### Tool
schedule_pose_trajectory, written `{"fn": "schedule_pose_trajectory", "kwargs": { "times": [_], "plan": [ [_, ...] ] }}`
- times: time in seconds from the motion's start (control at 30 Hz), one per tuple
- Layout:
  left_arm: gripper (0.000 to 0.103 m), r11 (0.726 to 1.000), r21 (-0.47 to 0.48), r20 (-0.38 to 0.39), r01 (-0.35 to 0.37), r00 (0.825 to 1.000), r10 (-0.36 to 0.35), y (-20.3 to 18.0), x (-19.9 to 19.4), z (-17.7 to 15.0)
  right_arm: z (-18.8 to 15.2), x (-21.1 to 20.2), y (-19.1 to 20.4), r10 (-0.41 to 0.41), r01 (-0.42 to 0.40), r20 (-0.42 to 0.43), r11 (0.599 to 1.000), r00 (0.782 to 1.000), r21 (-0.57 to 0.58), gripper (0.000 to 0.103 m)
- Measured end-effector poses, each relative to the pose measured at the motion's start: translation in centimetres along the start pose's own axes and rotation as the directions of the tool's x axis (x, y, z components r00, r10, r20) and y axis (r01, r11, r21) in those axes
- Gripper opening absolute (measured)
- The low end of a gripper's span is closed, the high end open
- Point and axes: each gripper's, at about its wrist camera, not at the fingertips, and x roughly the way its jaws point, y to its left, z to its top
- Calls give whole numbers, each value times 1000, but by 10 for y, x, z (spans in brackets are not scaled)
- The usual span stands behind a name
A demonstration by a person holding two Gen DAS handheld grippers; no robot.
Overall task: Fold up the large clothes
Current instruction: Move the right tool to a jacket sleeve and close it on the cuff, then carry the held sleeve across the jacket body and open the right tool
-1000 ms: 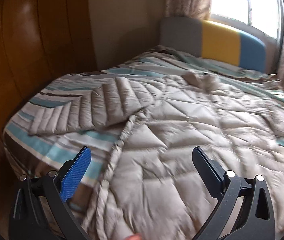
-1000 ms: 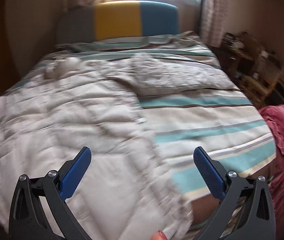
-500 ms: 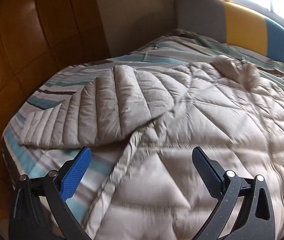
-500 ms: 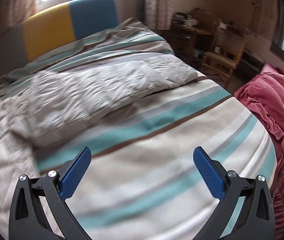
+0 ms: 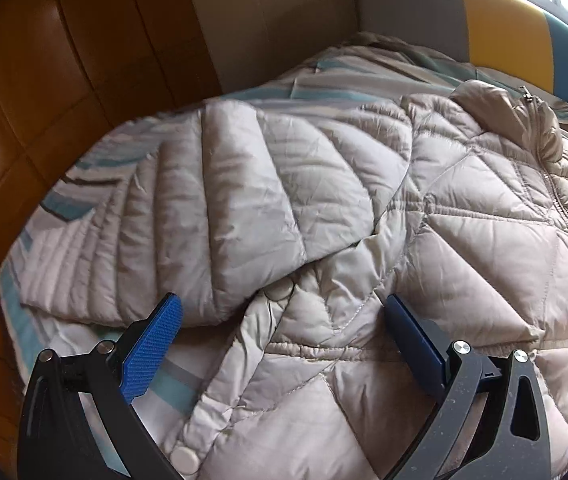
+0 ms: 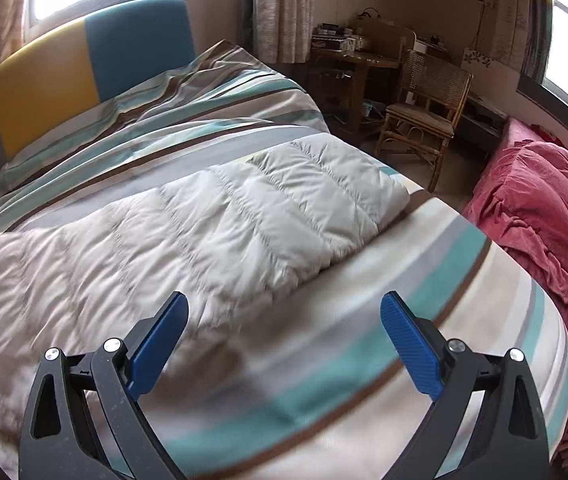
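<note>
A bedroom, a bed [image 6: 424, 360] in teal, brown and cream stripes, and spread flat across it a puffy beige quilted jacket [image 5: 464, 248], glossy and diamond-stitched. Left claw [image 5: 284, 320] hovers wide open, holding nothing, over the armpit seam; one sleeve [image 5: 203, 216] runs out toward nine o'clock. Right claw [image 6: 284, 312] is also spread wide and empty, with the other sleeve [image 6: 263, 208], ribbed in soft bands, reaching to two o'clock. Looks like the sleeve-folding step: next, pinch each sleeve and swing it across the chest.
</note>
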Motion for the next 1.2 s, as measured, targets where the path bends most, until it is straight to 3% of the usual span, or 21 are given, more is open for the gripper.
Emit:
{"fn": "schedule_pose_trajectory", "kwargs": {
  "times": [0.13, 0.23, 0.4, 0.57, 0.67, 1.0, 1.2],
  "plan": [
    [100, 1000, -9, -16, 16, 1000, -16, 1, 6, -3, 4, 22, -5, 20, -18, -41, 999, 999, 42, 86],
    [100, 1000, -18, -21, 25, 999, -26, 2, 7, -4, 6, 29, -7, 20, -18, -42, 998, 999, 62, 86],
    [100, 1000, 3, -18, -11, 1000, 11, -2, 8, -4, 8, 34, 7, 2, -2, -37, 1000, 999, 9, 70],
    [100, 997, 41, -10, -58, 998, 59, -10, 6, -5, 9, 33, 19, 0, 0, -13, 999, 1000, -43, 29],
    [100, 998, 34, -13, -50, 999, 51, -10, 6, -3, 8, 25, 23, -24, 27, 37, 998, 999, -56, 17],
    [100, 999, 21, -12, -36, 999, 37, -8, 7, -3, -8, -19, 67, -59, 127, 260, 959, 964, -253, 10],
    [100, 1000, 11, -14, -23, 1000, 23, -4, 8, -4, -39, -58, 118, 48, 141, 380, 879, 924, -455, 9]
  ]
}}
